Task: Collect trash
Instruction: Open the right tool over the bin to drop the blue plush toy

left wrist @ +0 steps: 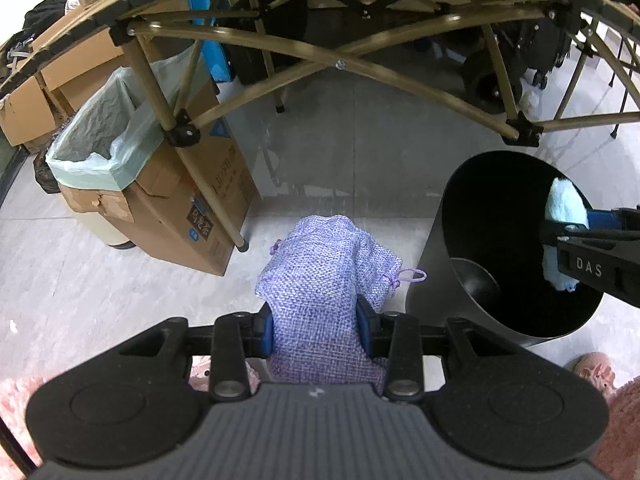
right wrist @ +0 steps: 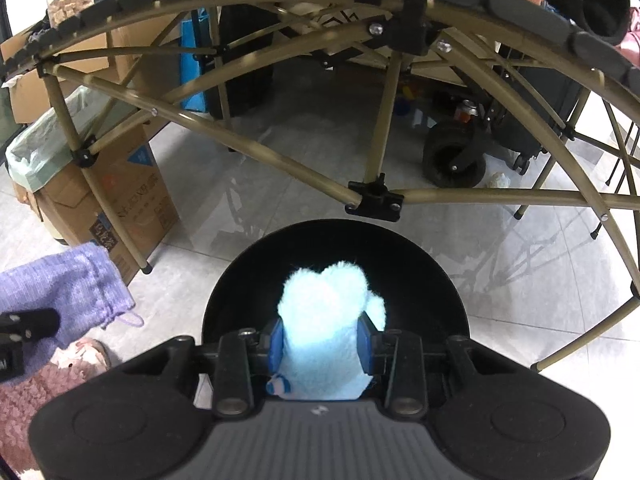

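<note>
My right tool (right wrist: 322, 344) is clamped on the fluffy light-blue toy (right wrist: 326, 312) over the round black bin (right wrist: 448, 280), ready to drop, while my left tool (left wrist: 316, 320), at nine o'clock, squeezes the purple woven pouch (left wrist: 320, 264).

The black bin (right wrist: 336, 280) stands open-mouthed, with only the light-blue plush (right wrist: 326, 320) over it. Bare floor tiles (left wrist: 340, 152) lie open ahead. The folding table's frame (left wrist: 280, 52) crosses overhead, and a leg (left wrist: 212, 196) and cardboard box (left wrist: 192, 216) crowd the left.
</note>
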